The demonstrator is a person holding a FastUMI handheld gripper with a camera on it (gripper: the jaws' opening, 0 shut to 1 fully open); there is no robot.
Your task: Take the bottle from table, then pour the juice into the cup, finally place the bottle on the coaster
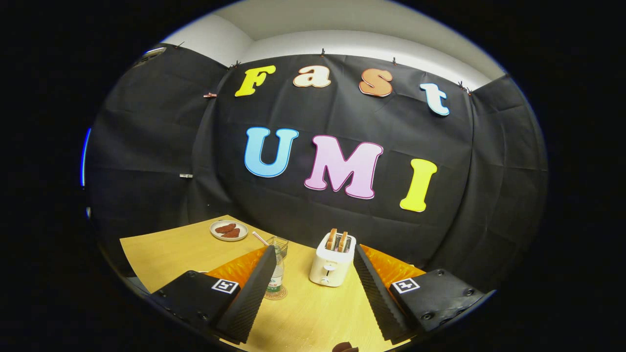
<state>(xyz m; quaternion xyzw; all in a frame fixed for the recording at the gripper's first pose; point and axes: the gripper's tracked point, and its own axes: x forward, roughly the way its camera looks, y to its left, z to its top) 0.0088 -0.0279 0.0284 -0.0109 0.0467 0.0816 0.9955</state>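
Claw (314,249) spread wide, pinching nothing. Bottle (277,275) upright on the coaster (279,295), just beside the inner edge of the L finger, partly hid by it. Cup (281,243) w/ a straw right behind the bottle. Toaster (331,266) btw the fingers, nearer the R one. Plate (229,230) far back on the table (166,249). Looks like the last step, w/ bottle set down. Pull straight back & up. No swing to the L: easy to bump & tip the bottle. Go slow, fingers wide till well clear. Can't tell if juice is in the cup.
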